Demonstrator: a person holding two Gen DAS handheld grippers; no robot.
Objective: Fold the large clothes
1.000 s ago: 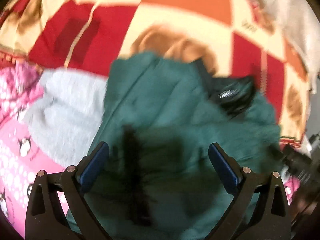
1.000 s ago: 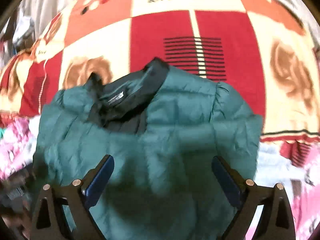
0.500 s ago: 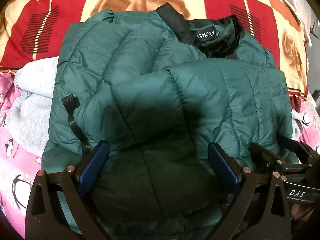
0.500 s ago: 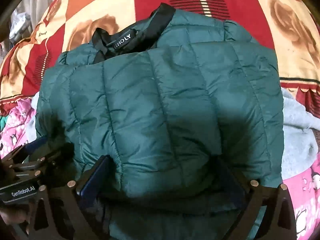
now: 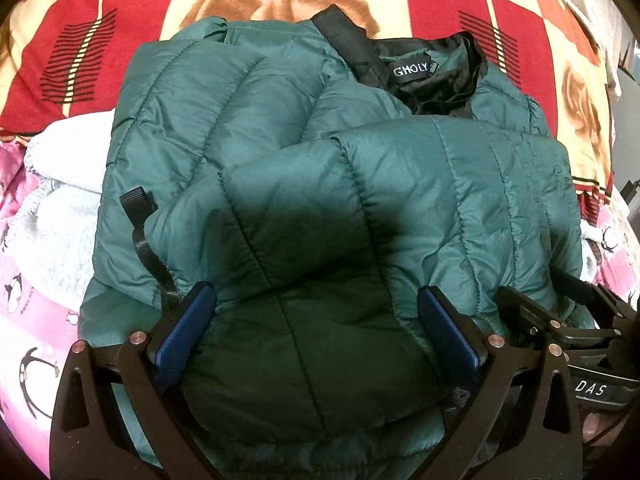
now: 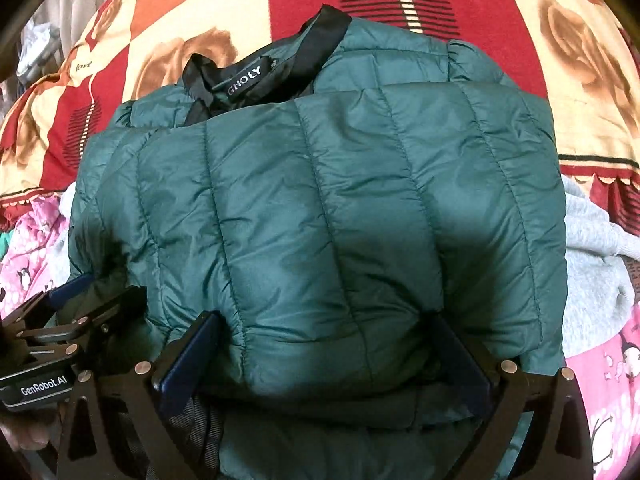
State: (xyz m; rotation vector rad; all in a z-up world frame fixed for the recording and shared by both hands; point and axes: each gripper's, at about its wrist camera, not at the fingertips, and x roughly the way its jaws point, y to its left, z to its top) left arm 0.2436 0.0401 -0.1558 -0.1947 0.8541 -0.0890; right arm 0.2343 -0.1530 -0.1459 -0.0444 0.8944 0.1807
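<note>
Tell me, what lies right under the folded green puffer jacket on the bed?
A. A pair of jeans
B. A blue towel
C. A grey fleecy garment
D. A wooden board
C: a grey fleecy garment sticks out from beneath both sides of the green puffer jacket, on the patterned bedspread.

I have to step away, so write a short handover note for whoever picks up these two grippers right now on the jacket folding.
Left gripper: open, jaws wide, resting low over the near edge of the green jacket, not pinching it.
Right gripper: open as well, jaws straddling the near edge of the jacket on its side.
Jacket: lies on the patterned blanket, partly over a grey garment; collar at the far end, both sides folded in over the middle.
Done: the side folds.
Left: probably bring the near end up toward the collar, then tidy the loose black strap.
</note>
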